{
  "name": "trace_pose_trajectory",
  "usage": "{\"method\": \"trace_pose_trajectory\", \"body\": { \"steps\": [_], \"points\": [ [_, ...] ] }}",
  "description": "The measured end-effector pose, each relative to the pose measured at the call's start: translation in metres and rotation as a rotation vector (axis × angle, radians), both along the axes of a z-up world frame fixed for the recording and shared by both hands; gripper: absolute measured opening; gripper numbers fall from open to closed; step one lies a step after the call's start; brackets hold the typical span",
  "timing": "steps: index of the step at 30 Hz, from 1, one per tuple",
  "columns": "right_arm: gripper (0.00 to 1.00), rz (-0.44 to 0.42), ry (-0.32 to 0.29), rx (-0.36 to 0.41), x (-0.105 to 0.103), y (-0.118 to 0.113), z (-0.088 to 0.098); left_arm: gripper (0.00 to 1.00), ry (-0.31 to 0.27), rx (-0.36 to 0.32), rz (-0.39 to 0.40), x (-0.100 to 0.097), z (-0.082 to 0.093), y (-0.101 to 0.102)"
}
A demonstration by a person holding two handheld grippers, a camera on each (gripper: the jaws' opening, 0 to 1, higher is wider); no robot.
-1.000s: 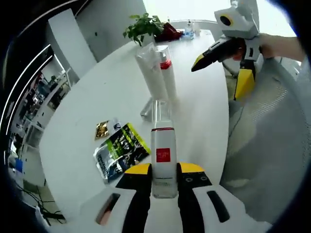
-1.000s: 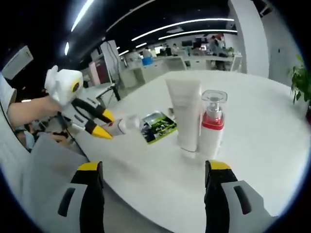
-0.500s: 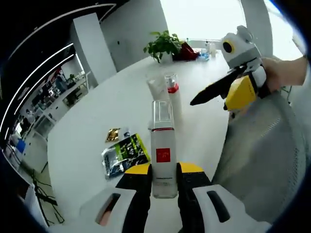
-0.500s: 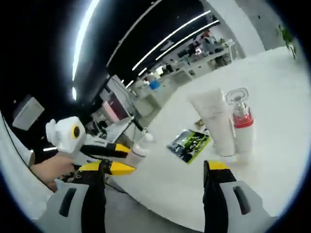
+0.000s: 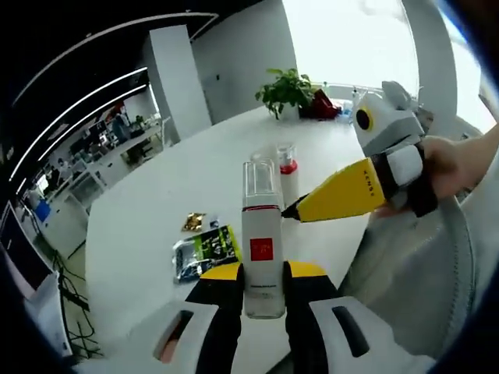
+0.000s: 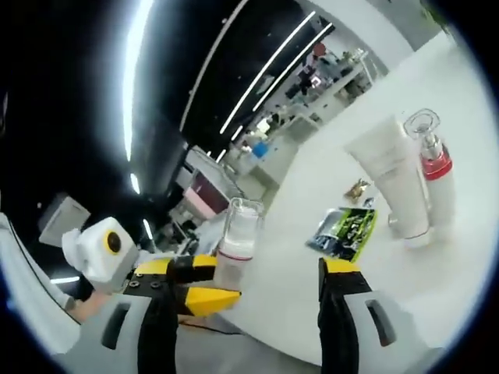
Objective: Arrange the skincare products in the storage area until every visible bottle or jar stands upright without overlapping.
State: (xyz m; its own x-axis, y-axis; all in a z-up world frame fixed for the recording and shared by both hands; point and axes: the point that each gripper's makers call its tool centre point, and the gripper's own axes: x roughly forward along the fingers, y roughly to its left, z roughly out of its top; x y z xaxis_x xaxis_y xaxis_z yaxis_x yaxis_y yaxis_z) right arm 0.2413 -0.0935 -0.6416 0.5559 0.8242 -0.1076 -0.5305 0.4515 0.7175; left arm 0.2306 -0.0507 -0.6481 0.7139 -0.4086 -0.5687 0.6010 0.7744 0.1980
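My left gripper (image 5: 262,274) is shut on a white bottle (image 5: 261,248) with a clear cap and a red label, held in the air off the table's near edge. My right gripper (image 5: 294,211) reaches in from the right, its yellow jaw tip just beside the bottle. In the right gripper view my right gripper (image 6: 248,282) stands open, and the held bottle (image 6: 237,243) shows upright above its left jaw, in the left gripper (image 6: 199,284). A white tube (image 6: 392,178) and a red-collared pump bottle (image 6: 433,170) stand side by side on the white table (image 6: 312,257). The pump bottle (image 5: 288,165) stands beyond the held bottle.
A green and black sachet (image 5: 204,250) and a small gold sachet (image 5: 193,222) lie flat on the table left of the bottles. A potted plant (image 5: 287,87) and small items sit at the far edge. A grey chair back (image 5: 405,280) is below right. An office lies beyond.
Both views have swung. The right gripper has come down from the far right to just beside the held bottle. The bottle stays in the left gripper and now shows upright in the right gripper view.
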Motion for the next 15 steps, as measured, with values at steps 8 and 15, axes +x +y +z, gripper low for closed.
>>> {"method": "trace_pose_trajectory", "body": {
  "steps": [8,15],
  "points": [
    [0.64,0.012,0.001,0.022,-0.003,0.015,0.006,0.25,-0.046,-0.015,0.039,0.0,0.008,-0.005],
    [0.54,0.018,-0.045,0.014,-0.002,0.018,0.012,0.25,-0.068,-0.041,0.057,-0.001,0.012,-0.011]
  ]
}}
